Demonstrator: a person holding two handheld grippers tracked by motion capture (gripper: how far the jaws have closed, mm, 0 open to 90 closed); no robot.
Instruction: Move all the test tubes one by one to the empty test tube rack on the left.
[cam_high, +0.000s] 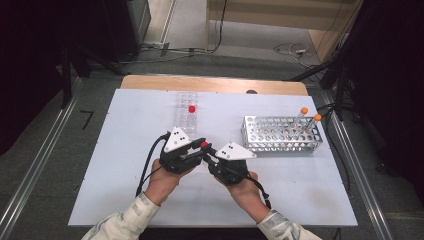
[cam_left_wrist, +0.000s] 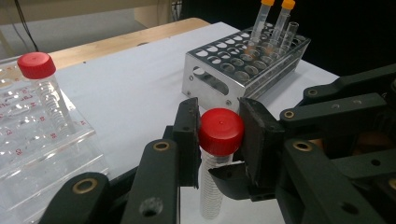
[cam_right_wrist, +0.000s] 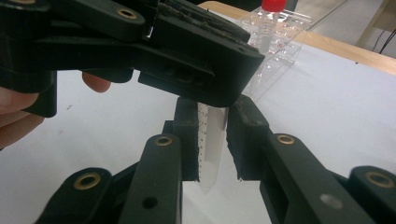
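Near the middle of the white worktop, the two grippers meet over a red-capped centrifuge tube, held upright just above the surface. The left gripper has its fingers closed on the red cap, one pad against each side. The right gripper has its fingers pressed on the clear graduated body lower down; in the right gripper view the cap is hidden behind the other gripper's black linkage, and only the body and conical tip show. From the high view the tube is little more than a red dot between the two grey plates, with both hands wrapped around the gripper bodies.

Farther back stands a clear acrylic rack with a second red-capped tube upright in it; its printed markings are too blurred to read. To the right sits a perforated metal rack, holding two orange-capped tubes at its far end. An uncapped clear tube seems to stand beside them, though it is hard to make out.
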